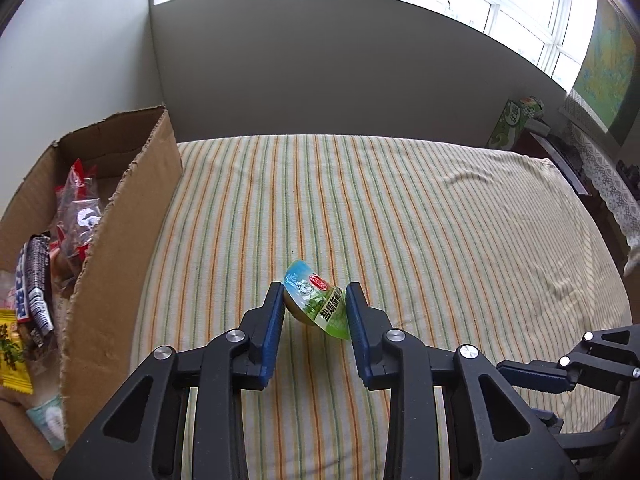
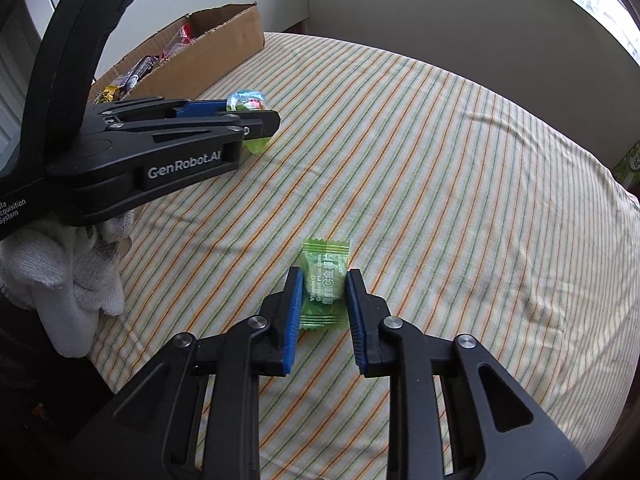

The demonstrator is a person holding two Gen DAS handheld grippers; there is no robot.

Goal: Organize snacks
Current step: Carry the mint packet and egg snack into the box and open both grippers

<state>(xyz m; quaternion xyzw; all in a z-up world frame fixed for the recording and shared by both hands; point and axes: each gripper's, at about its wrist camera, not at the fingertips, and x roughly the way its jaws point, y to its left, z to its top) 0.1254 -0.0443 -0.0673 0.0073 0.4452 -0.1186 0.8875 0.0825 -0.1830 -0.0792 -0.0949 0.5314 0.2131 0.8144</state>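
Observation:
My left gripper [image 1: 314, 304] is shut on a small jelly cup [image 1: 316, 300] with a green and blue lid, held tilted just above the striped cloth. It also shows in the right wrist view [image 2: 256, 120] with the cup [image 2: 246, 102] between its fingers. My right gripper [image 2: 322, 296] has its blue pads on both sides of a green wrapped plum candy [image 2: 324, 280] that lies on the cloth; the pads look pressed to the wrapper. The cardboard box [image 1: 120, 216] with several snack packets stands at the left, also seen in the right wrist view [image 2: 208, 60].
A striped cloth [image 1: 440, 240] covers the table. A grey wall runs behind it, with windows above. A green carton [image 1: 510, 124] and clutter stand past the far right edge. A white-gloved hand [image 2: 68, 272] holds the left gripper.

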